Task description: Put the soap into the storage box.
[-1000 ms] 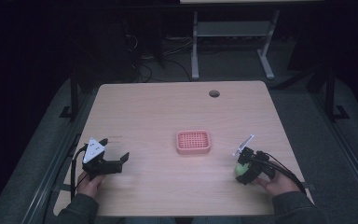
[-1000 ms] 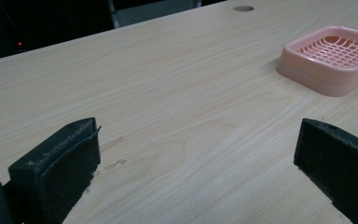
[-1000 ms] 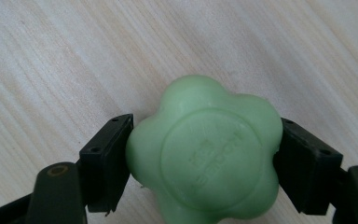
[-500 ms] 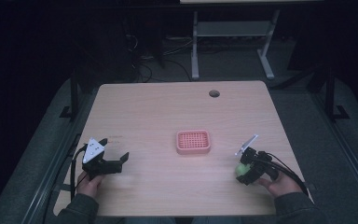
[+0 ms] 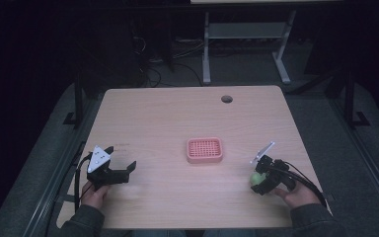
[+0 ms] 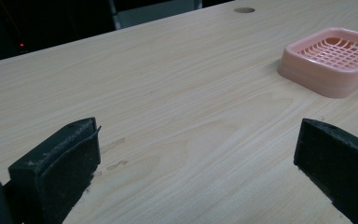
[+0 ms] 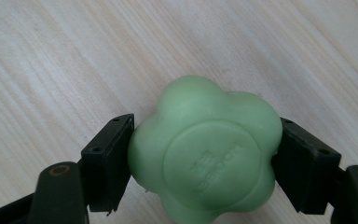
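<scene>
Near the table's (image 5: pixel 177 113) front right corner, the right gripper (image 5: pixel 259 180) clamps a green flower-shaped soap (image 7: pixel 205 151); the left gripper (image 5: pixel 123 170), near the front left corner, gapes wide.

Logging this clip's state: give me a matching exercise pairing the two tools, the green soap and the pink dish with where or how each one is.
1 left tool
2 right tool
3 green soap
4 pink dish

a table centre, nothing in it
b jaws wide apart
c pinched between two jaws
d shut on something

Pairs: 1-b, 2-d, 3-c, 4-a
</scene>
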Demonstrator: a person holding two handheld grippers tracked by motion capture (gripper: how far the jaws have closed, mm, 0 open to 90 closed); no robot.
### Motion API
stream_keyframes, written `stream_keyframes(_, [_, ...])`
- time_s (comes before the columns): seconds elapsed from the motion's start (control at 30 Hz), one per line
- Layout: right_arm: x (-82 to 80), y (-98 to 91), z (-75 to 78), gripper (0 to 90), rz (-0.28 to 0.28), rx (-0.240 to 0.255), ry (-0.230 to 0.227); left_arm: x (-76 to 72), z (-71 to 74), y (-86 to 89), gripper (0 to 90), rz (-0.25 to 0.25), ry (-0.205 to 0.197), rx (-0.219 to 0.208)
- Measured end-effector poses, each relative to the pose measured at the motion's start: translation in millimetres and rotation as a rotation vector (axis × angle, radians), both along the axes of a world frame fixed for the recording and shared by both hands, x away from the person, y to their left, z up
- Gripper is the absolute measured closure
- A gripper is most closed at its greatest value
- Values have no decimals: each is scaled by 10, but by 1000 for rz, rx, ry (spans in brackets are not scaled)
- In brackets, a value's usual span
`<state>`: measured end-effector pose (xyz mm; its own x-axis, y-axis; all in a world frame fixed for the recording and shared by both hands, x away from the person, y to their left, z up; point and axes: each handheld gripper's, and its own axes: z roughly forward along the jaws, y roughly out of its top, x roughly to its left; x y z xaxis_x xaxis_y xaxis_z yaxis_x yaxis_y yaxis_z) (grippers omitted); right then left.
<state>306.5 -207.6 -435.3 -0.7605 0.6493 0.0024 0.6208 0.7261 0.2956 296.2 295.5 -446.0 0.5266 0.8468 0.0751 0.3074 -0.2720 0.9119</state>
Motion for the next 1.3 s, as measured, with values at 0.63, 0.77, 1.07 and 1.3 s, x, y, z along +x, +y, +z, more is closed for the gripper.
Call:
stream_keyframes(0.63, [191, 251, 323, 265, 55, 60, -38, -4, 4, -2, 0, 4, 1, -8])
stream_keyframes(0.77, [259, 328, 388, 265, 74, 59, -42, -5, 5, -3, 0, 6, 2, -9])
stream_keyframes(1.07, [430, 538, 521, 265, 105, 56, -47, -4, 3, -7, 0, 2, 4, -8])
stream_keyframes(1.3, [553, 678, 562, 265, 126, 48, -45, -7, 7, -4, 0, 4, 2, -11])
